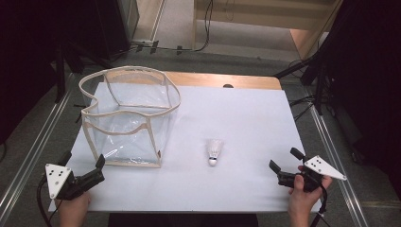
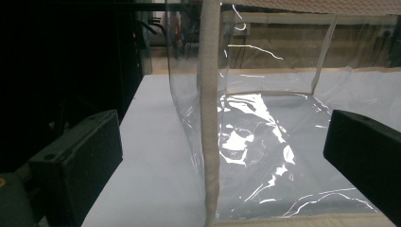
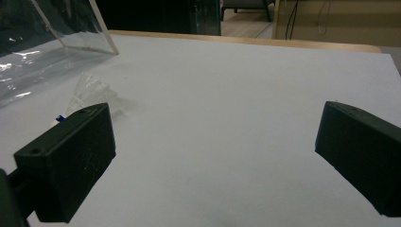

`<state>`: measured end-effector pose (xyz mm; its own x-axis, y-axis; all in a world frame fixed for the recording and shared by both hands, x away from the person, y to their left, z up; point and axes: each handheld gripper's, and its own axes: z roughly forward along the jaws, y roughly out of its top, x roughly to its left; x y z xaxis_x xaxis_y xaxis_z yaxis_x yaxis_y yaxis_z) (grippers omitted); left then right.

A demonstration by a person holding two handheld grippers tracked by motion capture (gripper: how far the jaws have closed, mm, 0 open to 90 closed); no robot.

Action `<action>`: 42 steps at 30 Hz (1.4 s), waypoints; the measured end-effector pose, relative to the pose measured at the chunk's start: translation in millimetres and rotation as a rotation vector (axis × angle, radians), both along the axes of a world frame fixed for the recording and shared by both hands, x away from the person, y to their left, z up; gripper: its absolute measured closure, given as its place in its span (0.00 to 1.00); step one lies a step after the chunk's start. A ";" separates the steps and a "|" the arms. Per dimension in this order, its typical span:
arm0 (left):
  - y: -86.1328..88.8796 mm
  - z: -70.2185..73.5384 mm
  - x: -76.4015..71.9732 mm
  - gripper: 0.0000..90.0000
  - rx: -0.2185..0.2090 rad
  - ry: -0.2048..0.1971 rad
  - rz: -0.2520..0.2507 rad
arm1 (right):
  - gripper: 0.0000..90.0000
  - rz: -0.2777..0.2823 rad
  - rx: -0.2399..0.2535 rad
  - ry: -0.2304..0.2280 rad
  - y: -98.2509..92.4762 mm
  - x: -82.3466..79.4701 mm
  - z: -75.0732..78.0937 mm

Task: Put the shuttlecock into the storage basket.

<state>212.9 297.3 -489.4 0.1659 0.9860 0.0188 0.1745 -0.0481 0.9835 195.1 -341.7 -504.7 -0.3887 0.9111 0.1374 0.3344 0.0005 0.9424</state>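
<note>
- 1 shuttlecock (image 1: 215, 152) in front of you, white, lying on the sheet; you also catch it at the left in the right gripper view (image 3: 92, 94).
- 1 clear bag (image 1: 130, 118) w/ beige trim, standing open; same one close up in your left gripper view (image 2: 265, 123).
- 1 white sheet (image 1: 246, 123) over 1 wooden tabletop (image 1: 222, 80).
- 2 grippers in your hands: left gripper (image 1: 81, 165), right gripper (image 1: 283, 161).
- 2 black jaws per gripper, so 4 total; both pairs stand apart w/ nothing between.
- 2 grey three-cornered plates, 1 on each gripper.
- 2 hands of yours at the near edge.
</note>
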 end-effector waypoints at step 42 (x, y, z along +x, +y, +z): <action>-4.1 -0.8 0.0 0.00 0.038 -0.004 0.000 | 0.82 0.266 -0.248 0.253 103.8 57.0 19.1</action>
